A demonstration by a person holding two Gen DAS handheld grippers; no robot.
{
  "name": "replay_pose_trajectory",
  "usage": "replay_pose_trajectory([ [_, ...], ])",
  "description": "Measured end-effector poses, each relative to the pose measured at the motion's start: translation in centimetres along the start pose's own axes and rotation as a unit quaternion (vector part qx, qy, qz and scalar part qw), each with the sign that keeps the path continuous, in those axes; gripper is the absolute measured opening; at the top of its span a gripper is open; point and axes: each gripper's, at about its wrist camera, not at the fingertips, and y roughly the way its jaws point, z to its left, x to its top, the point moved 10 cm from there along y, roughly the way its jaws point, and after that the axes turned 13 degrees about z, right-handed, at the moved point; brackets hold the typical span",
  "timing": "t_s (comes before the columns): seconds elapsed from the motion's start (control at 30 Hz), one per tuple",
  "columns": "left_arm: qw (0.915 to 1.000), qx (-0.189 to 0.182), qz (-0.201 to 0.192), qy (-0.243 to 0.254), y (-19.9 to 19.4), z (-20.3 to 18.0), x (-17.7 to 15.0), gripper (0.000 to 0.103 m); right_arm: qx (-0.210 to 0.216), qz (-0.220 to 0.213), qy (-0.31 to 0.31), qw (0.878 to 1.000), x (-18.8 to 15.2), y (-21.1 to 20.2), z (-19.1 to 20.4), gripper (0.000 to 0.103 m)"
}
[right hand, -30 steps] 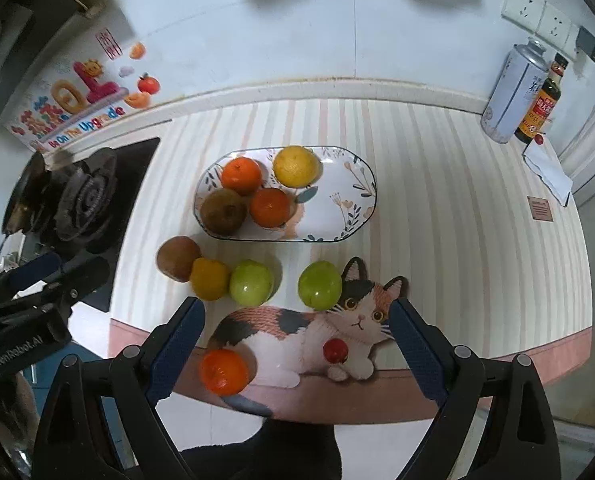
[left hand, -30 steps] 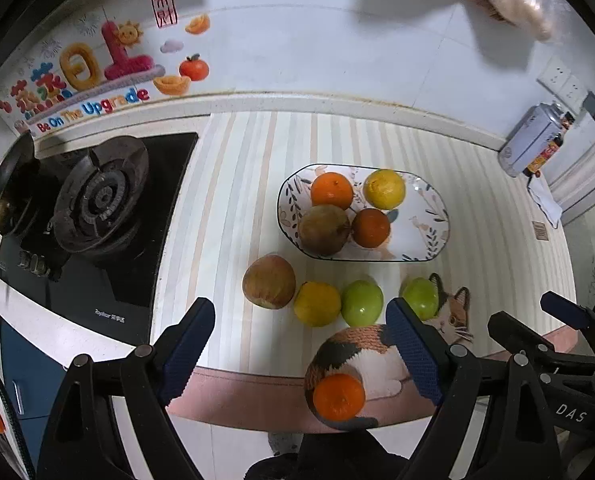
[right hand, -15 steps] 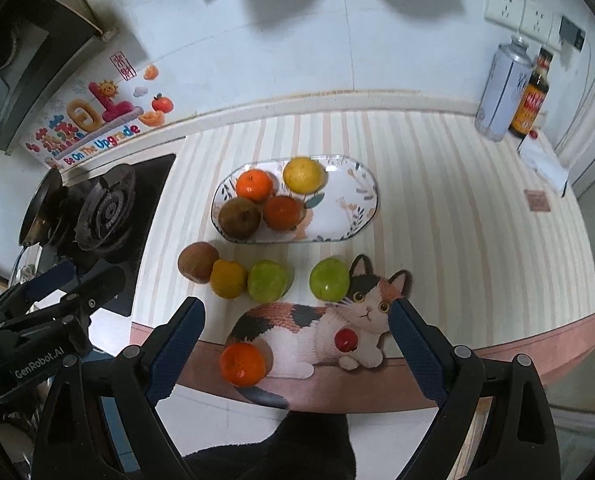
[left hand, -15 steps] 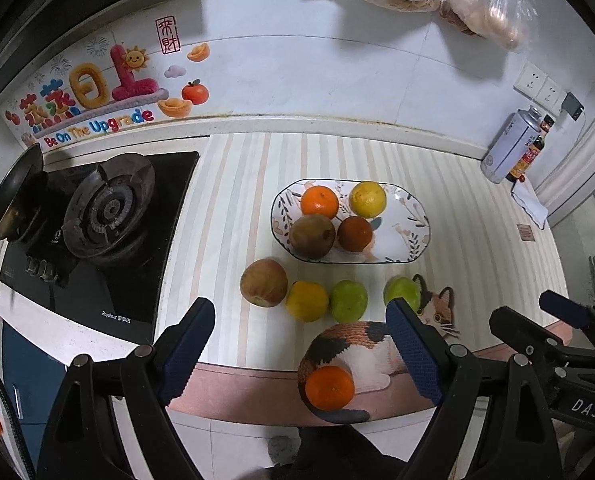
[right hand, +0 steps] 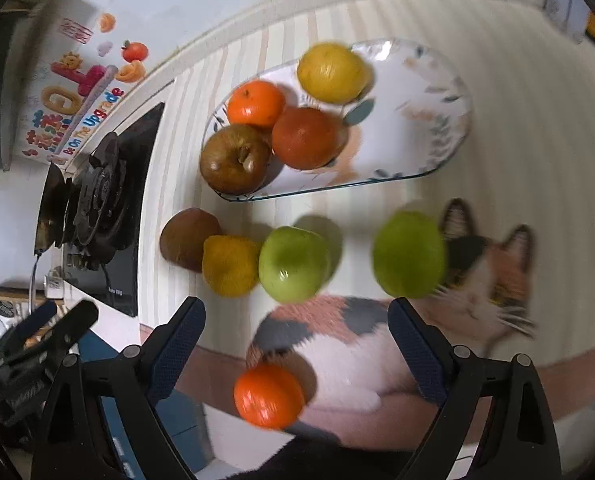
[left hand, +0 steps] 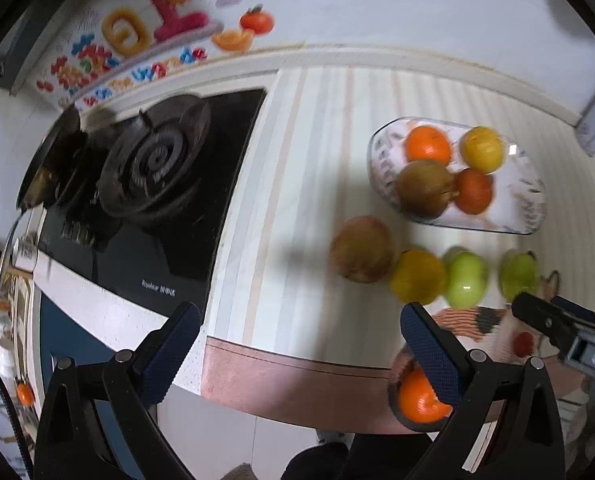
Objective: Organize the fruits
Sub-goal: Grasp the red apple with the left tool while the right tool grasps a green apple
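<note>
The striped countertop [right hand: 517, 128] carries everything, with the gas stove [left hand: 153, 168] at its left end, so the fruit is kept on the free part at the right. On the near edge lies a cat-shaped mat [right hand: 449, 320]; it seems only decoration, but one fruit sits on it.

The oval glass plate [right hand: 425, 128] stands behind the loose fruit and is probably the place where the fruit must go. It already holds four pieces pushed to its left half: a brown apple [right hand: 235, 159], a dark orange [right hand: 307, 138], a brighter tangerine [right hand: 256, 103] and a yellow citrus [right hand: 331, 73]. The right half is bare, so there is room for more.

In front of the plate a row waits on the counter: a brown fruit [right hand: 187, 238], a yellow orange [right hand: 230, 266] touching it, a green apple [right hand: 293, 264] just beside, and a second green apple [right hand: 409, 254] apart, at the cat's ear. A small orange [right hand: 268, 394] rests on the cat's tail end, near the counter edge.

The right gripper [right hand: 295, 328] hangs over this row with jaws spread wide and nothing between them, apparently lined up to the nearest fruit. The left gripper [left hand: 297, 344] is also spread and holds nothing, off toward the stove side.
</note>
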Motion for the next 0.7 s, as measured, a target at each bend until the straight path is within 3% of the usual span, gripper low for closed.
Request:
replay_pose_trajectory([
  [0.1, 0.9996, -0.006, 0.023, -0.018, 1.6, 0.7, 0.5, 0.103, 0.008, 0.018, 0.012, 1.000, 1.4, 2.6, -0.2, 0.084],
  [0.2, 0.9970, -0.042, 0.049, -0.044, 3.1, 1.1, 1.4, 0.103, 0.018, 0.035, 0.018, 0.999, 2.3, 4.7, -0.1, 0.074],
  [0.27, 0.9927, -0.076, 0.069, -0.063, 4.1, 0.8, 2.0, 0.103, 0.018, 0.045, 0.016, 0.999, 2.7, 6.0, 0.0, 0.058],
  [0.37, 0.9850, -0.104, 0.105, -0.089, 5.8, 0.2, 3.2, 0.102, 0.010, 0.048, 0.000, 0.999, 2.8, 6.6, 0.2, 0.058],
  [0.7, 0.9803, -0.112, 0.161, -0.018, 10.8, -4.2, 6.5, 0.102, -0.032, 0.063, -0.015, 0.997, 0.7, 5.9, -1.4, 0.058],
])
